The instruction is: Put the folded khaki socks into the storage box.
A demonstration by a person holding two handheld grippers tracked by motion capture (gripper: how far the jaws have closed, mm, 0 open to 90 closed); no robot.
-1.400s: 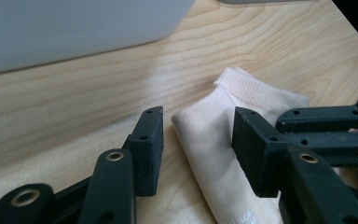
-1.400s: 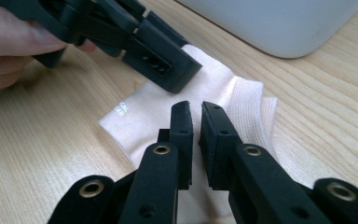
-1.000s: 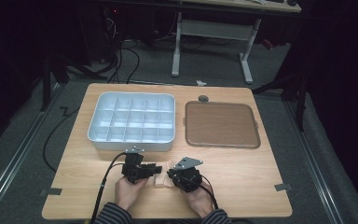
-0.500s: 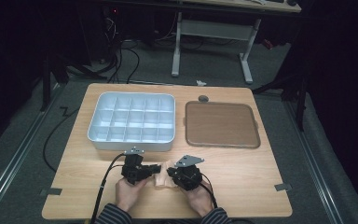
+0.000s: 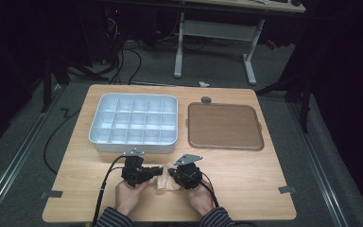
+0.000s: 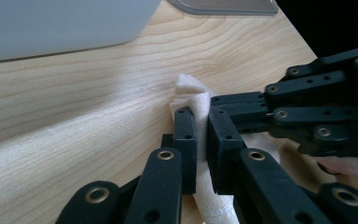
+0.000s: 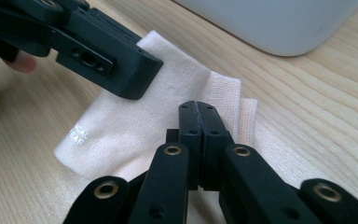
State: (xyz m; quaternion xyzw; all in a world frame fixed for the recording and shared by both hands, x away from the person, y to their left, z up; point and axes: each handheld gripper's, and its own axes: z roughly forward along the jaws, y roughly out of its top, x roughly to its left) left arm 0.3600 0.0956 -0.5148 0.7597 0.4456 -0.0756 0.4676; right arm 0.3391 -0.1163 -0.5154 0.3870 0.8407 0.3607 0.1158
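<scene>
A small cream cloth [image 5: 166,184] lies on the wooden table [image 5: 246,179] near its front edge, between two hands. In the left gripper view, my left gripper [image 6: 201,116] is shut on an upright fold of the cloth [image 6: 191,91], which pokes up past the pads. My right gripper [image 7: 198,106] has its jaws pressed together on a raised ridge of the cloth [image 7: 168,107]; they have just closed further. From above, the left gripper [image 5: 157,171] and right gripper [image 5: 169,173] point at each other, tips nearly touching.
A white tray of many small compartments [image 5: 94,135] stands just behind the grippers. To its right sits a flat brown tray [image 5: 224,125], with a small round grey object [image 5: 206,100] at the table's far edge. Cables trail off toward the front edge.
Both hands stay in the same place at the front of the table. No clear difference shows between the earlier high views and now.
</scene>
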